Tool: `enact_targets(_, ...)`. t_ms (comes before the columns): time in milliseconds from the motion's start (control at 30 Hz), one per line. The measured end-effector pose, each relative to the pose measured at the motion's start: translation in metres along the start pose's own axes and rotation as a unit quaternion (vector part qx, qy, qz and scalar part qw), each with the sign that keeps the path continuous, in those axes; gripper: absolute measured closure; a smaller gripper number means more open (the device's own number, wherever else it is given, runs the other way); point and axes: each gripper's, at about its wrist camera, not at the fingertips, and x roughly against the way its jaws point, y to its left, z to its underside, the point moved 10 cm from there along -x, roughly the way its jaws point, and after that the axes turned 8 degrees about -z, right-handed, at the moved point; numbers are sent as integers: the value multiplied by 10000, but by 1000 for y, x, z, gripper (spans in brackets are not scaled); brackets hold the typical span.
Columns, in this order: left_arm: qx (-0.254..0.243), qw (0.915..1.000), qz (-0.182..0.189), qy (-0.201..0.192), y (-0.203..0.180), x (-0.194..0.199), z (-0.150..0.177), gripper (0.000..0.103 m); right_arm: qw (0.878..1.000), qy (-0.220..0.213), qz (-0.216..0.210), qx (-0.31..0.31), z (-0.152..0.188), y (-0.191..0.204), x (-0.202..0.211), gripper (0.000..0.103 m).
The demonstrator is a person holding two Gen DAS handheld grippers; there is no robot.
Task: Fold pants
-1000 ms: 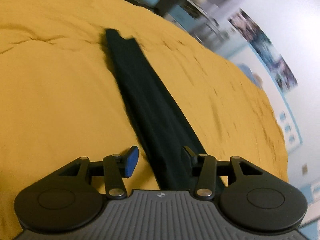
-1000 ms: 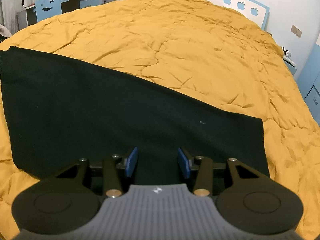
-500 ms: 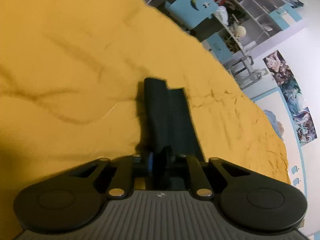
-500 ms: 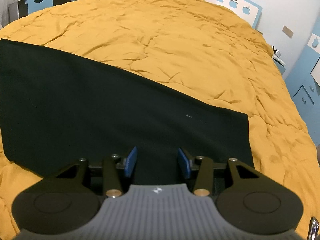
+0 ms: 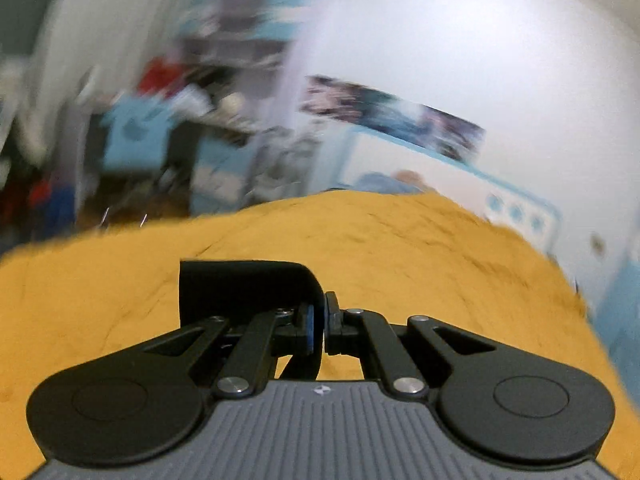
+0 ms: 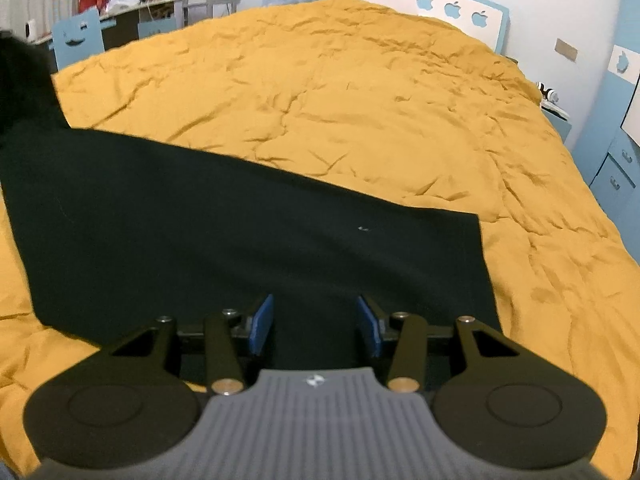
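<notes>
The left gripper [image 5: 318, 322] was closed almost completely, its blue pads pinching a thin edge of the black pants [image 5: 244, 288]. The pinched end stood up off the orange bedspread [image 5: 440, 264] as a short dark flap in front of the fingers. That whole view was blurred, so how much cloth sat between the pads could not be judged. If the bite took only one layer, the lower layer would probably slide free as the end was carried over, and the fold would come out crooked. A thin bite might also slip out altogether under the weight of the hanging cloth.

In the right wrist view, the far left end of the pants [image 6: 240, 240] rose off the bed as a dark raised mass, while the rest lay flat across the bedspread [image 6: 360, 100] as a wide band, its straight right-hand end lying smooth. The right gripper [image 6: 316, 330] hung over the near edge of that band with its fingers spread wide apart and nothing between them. With nothing pinning that end, a pull from the left could likely drag the whole garment sideways and wrinkle it, or bunch the loose bedspread beneath.
</notes>
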Motion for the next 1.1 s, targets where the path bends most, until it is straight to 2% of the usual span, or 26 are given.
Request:
enact_targets(67,-717,9973,124,-98,-55,16,4,99,9999,-81,-22,-102,2,-5,8,61)
enact_targets(167,-1804,9823,418,-278,-135,46,32,99,9994,-172,-69,-285,5,-12,19,61)
enact_targets(233,-2530,9646,643,-373,-185,65,65,99,9991,-216,-106,-348,8,-14,25,61)
enact_targets(267,-2781,9570,738,-364,-199,71,85,99,9990,-238,-122,-353,9,-14,28,61)
enact_targets(333,-3265,9393,1032,-198,-231,83,130,99,9989,-262,-150,-357,11,-14,32,61)
enact_targets(400,-3775,9175,1255,34,-254,93,184,99,9988,-246,-196,-383,15,-14,34,61)
enact_targets(500,-4428,8809,1578,557,-260,103,263,99,9986,-185,-286,-398,20,-10,34,61)
enact_targets(533,-4677,8649,1659,756,-261,104,289,99,9986,-160,-315,-385,22,-8,34,61)
enact_targets(567,-4811,8544,1733,924,-258,107,307,99,9986,-146,-343,-364,23,-6,34,61)
enact_targets(633,-4885,8450,1805,1219,-249,105,327,98,9986,-113,-395,-330,25,-2,33,61)
enact_targets(700,-4785,8443,1877,1517,-244,102,335,94,9985,-95,-443,-312,25,2,32,61)
enact_targets(767,-4525,8515,1938,1807,-239,98,336,90,9983,-92,-487,-301,24,6,31,61)
enact_targets(833,-4190,8627,2010,1992,-235,89,333,84,9982,-102,-520,-276,24,9,32,61)
enact_targets(933,-3731,8744,2143,2243,-235,87,329,82,9981,-101,-549,-244,23,11,32,60)
enact_targets(1000,-3505,8772,2322,2318,-235,93,327,81,9982,-80,-544,-244,24,11,32,60)
enact_targets(1033,-3355,8775,2457,2389,-234,95,327,73,9982,-69,-540,-247,25,10,32,60)
enact_targets(1100,-3131,8831,2554,2384,-235,105,329,62,9982,-60,-544,-260,25,11,32,60)
